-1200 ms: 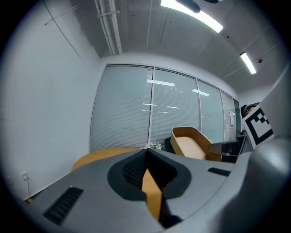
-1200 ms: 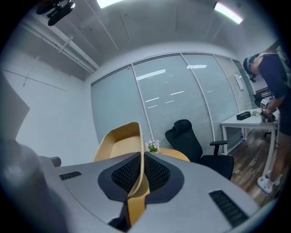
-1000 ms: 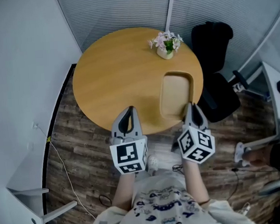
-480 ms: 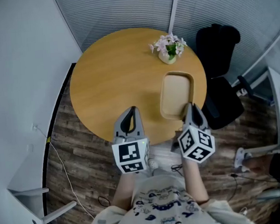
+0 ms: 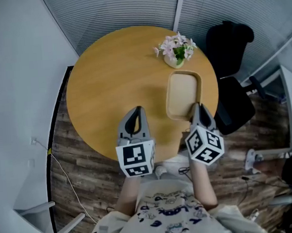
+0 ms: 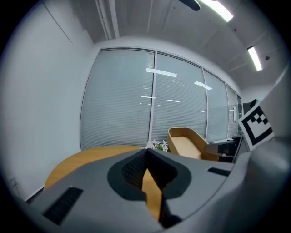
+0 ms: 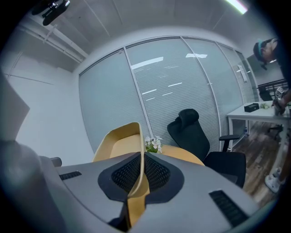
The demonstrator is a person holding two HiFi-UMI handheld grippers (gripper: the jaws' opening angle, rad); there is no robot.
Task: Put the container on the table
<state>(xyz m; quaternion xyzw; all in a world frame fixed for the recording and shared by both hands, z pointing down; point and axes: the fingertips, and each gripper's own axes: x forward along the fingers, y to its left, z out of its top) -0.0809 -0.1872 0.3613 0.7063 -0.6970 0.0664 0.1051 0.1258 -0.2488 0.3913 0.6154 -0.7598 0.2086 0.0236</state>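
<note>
Pinching the container [image 5: 183, 93] by its near rim, right hand-held gripper [image 5: 197, 108] is holding it over the desk [image 5: 108, 81]; left hand-held gripper [image 5: 137, 112] is idling pressed together, empty; level lowering clear of flowers [image 5: 175, 45] advised

Round wood table [image 5: 113, 81] w/ small flower pot [image 5: 175, 51] near far-right edge.

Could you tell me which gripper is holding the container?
The right gripper: its jaws clamp the tan oval container's rim; the left gripper's are shut, empty.
</note>
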